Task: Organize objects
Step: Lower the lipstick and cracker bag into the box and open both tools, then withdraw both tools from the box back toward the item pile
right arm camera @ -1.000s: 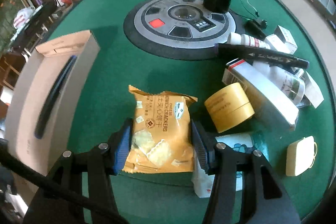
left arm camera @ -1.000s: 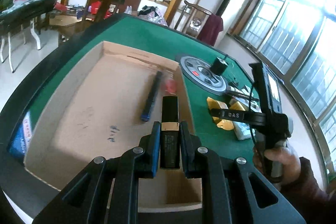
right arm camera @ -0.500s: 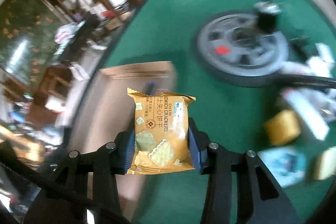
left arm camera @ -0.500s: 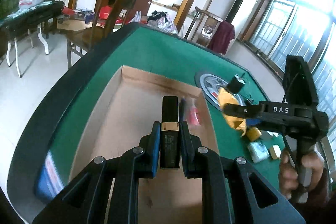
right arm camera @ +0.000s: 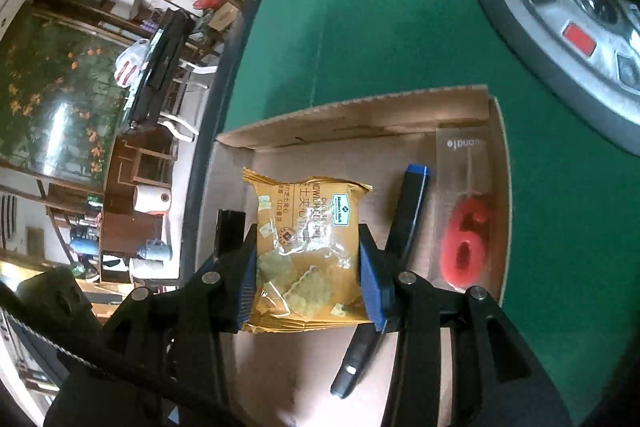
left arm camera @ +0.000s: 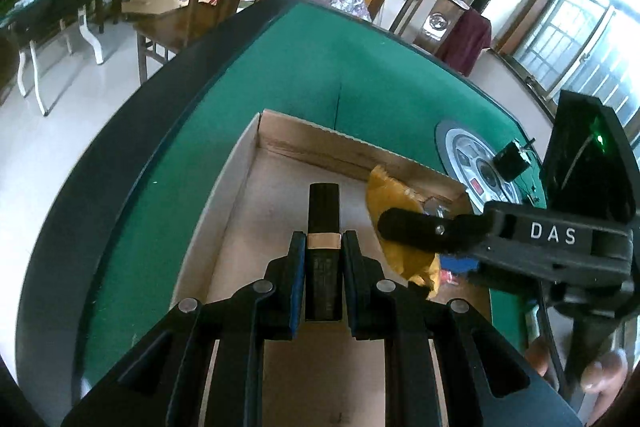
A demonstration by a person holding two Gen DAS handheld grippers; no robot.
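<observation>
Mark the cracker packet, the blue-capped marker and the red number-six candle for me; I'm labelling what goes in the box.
cracker packet [right arm camera: 306, 251]: right wrist view, middle of its front.
blue-capped marker [right arm camera: 408, 215]: right wrist view, upper barrel.
red number-six candle [right arm camera: 466, 241]: right wrist view, the red digit.

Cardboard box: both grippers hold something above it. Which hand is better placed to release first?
Right, probably. The right gripper holds the cracker packet over bare floor of the cardboard box.
</observation>
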